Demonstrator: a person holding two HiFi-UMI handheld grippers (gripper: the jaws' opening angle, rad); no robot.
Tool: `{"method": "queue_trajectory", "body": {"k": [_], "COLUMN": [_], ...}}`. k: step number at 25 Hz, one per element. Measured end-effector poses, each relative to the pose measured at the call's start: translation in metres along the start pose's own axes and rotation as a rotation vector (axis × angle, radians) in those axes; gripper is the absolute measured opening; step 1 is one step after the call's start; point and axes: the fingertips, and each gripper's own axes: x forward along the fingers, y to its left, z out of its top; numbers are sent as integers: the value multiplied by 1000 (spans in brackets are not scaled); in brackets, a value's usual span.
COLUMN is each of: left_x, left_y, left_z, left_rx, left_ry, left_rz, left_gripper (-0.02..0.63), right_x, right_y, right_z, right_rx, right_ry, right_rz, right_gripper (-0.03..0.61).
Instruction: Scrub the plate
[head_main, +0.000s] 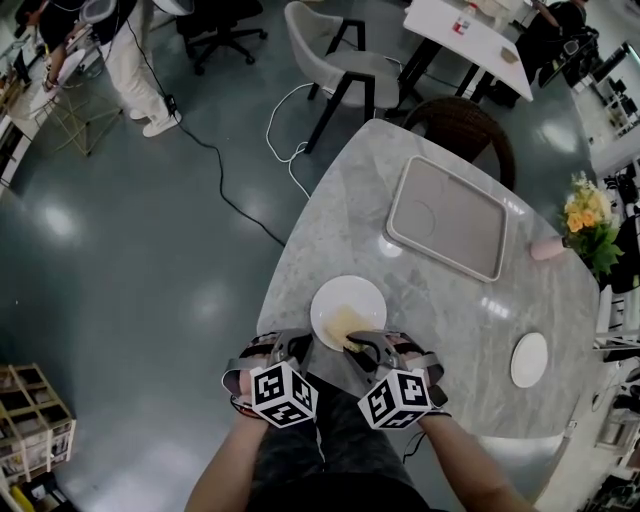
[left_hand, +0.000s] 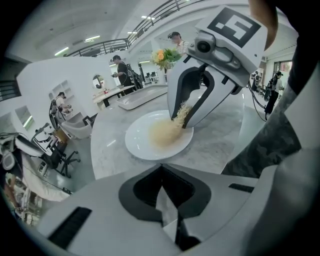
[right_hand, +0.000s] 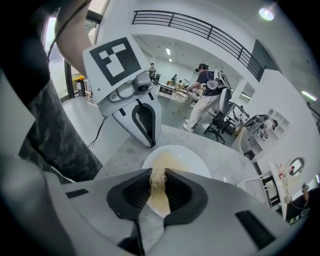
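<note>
Right gripper (right_hand: 158, 176) clamped on fibrous scrubber (right_hand: 158, 184), touching plate (head_main: 340, 292); left gripper (left_hand: 161, 169) closed, empty; best steady rim, keep strokes small.

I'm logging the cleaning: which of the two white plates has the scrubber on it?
The larger plate at the table's near edge, where the right gripper holds a yellowish scrubber on it; the smaller plate far to the right lies bare.

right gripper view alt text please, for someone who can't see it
The right tool is clamped on a tan fibrous scrubber over a white plate with a yellowish smear, on a marble table. The left tool stands by the plate's far left rim, jaws together. People work at desks beyond.
</note>
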Motion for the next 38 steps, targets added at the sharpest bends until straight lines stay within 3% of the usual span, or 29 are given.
{"method": "queue_trajectory", "body": {"k": [10,19,26,30,35,38], "left_x": [-11,-22,-34,-43,-57,-65], "left_y": [-9,-21,-32,-30,-26,-24], "left_z": [2,11,10,13,26,34], "left_rx": [-19,-162,-209,-297,-347,-363], "left_ry": [-3,-78,-112,-169,-249,-314], "left_rz": [-30,-93,-125,-133,-122,-109], "left_gripper": [12,12,12,12,12,12], "right_x": [-19,-37,-51,-58,-71,-77], "right_y": [20,28,28,26,16,13], "right_z": [5,7,11,15,23,24], "right_rx": [70,223,346,468,695,777], "right_ry": [-19,-71,-120,-187,-332,-393], "right_rz": [24,29,29,36,50,39], "right_gripper": [69,69,69,67,67,69]}}
